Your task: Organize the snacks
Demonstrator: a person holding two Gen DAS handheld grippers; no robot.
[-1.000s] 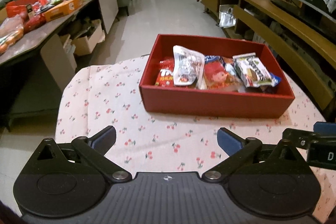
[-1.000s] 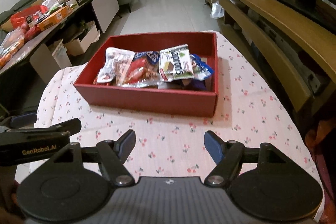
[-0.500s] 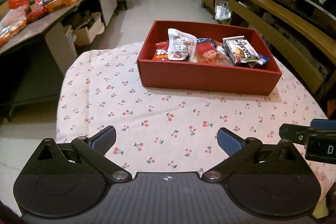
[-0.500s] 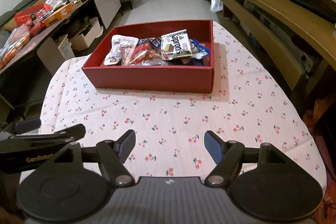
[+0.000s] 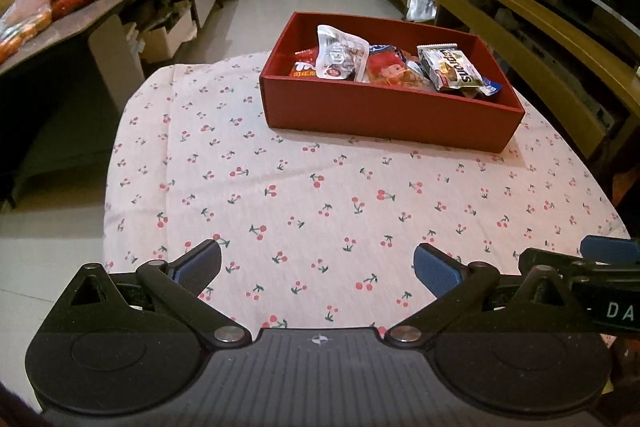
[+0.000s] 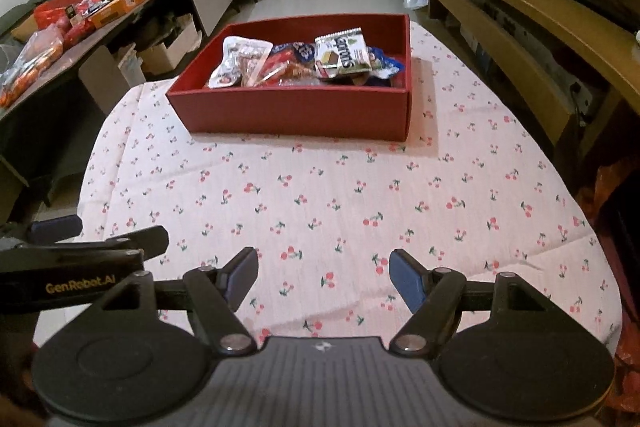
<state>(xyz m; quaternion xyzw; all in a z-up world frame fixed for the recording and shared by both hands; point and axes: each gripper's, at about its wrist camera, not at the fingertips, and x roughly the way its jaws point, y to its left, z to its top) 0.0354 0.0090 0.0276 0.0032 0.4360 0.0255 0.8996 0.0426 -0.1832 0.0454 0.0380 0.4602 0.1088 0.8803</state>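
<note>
Tabletop (image 5: 280, 211) under cherry-print cloth, bare in near half. Red box (image 5: 384, 115) on far half, well apart from both grippers. Snack packets inside the box, heaped along its near wall: white pouch (image 5: 340, 53) leaning upright at left, red packet (image 5: 390, 71) in middle, green-and-white wafer pack (image 5: 448, 67) at right. Left gripper (image 5: 318, 267): fingers spread, grasping nothing, above cloth. Right gripper (image 6: 322, 275): fingers likewise released, empty.
</note>
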